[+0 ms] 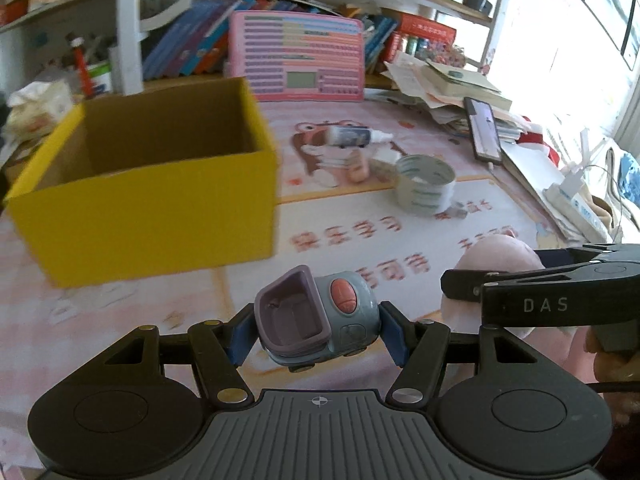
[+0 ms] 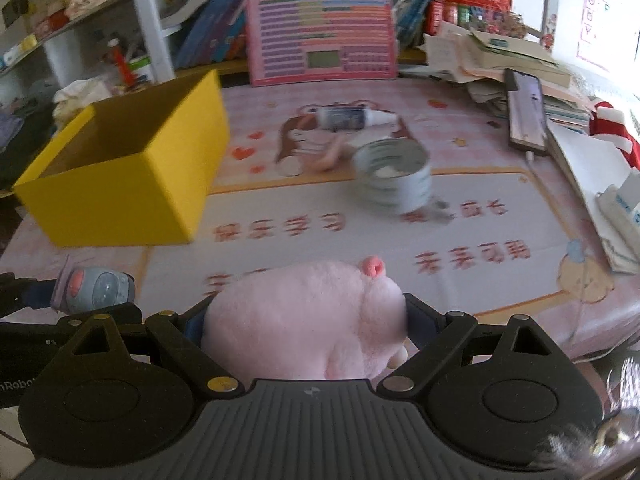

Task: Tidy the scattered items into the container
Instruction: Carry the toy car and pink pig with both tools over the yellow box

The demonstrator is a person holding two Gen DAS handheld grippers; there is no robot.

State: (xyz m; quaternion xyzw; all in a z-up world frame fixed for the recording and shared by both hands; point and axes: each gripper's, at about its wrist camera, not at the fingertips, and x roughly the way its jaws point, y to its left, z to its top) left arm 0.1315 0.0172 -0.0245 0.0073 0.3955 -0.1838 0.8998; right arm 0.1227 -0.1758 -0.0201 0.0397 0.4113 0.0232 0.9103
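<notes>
My left gripper (image 1: 318, 330) is shut on a grey-blue toy car (image 1: 316, 318) with a purple scoop and a red button, held above the mat; the toy also shows in the right wrist view (image 2: 94, 289). My right gripper (image 2: 306, 330) is shut on a pink plush pig (image 2: 308, 316), which also shows in the left wrist view (image 1: 492, 256). The open yellow box (image 1: 148, 184) stands at the left, ahead of both grippers, and shows in the right wrist view too (image 2: 124, 164). A roll of tape (image 1: 425, 189), a white glue bottle (image 1: 354, 136) and a small pink item (image 1: 358, 168) lie on the mat beyond.
A pink keyboard toy (image 1: 296, 56) leans against shelved books at the back. A phone (image 1: 484, 128) rests on a pile of papers (image 1: 448, 80) at the right. A power strip (image 1: 576, 200) and cables lie at the far right edge.
</notes>
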